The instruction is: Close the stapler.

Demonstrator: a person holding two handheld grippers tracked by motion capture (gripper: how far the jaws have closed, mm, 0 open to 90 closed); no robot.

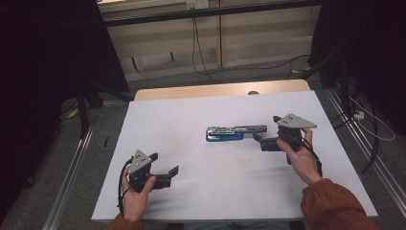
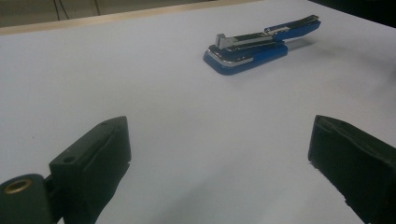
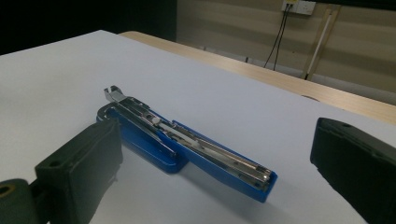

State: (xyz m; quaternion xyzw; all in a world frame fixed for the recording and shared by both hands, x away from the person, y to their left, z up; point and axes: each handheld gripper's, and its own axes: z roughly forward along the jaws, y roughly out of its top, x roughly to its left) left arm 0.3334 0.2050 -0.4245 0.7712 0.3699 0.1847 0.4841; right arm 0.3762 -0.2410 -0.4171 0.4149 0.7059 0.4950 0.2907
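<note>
Looking down from the high view, you hold the left gripper (image 1: 168, 173) near the front left part of the white table (image 1: 191, 115), its fingers spread apart over bare surface. Your right gripper (image 1: 261, 140) sits at the right, just beside the near end of the blue stapler (image 1: 235, 132), which lies flat near the middle of the table, swung open so that its metal rail and blue base stretch out in one long line. Your right hand (image 1: 299, 153) wraps the gripper body, and a rust-coloured sleeve (image 1: 335, 206) shows at the bottom edge.

Left gripper view: your two black fingers (image 2: 93, 158) stand wide apart with nothing between them. The stapler (image 2: 254, 46) lies well ahead, toward the upper right, resting on the table (image 2: 140, 70).

Right gripper view: your fingers (image 3: 84, 163) are apart, one at each lower corner. The stapler (image 3: 187, 144) lies just ahead, running diagonally; its blue base passes close behind the left finger. Whether finger and stapler touch cannot be told.
</note>
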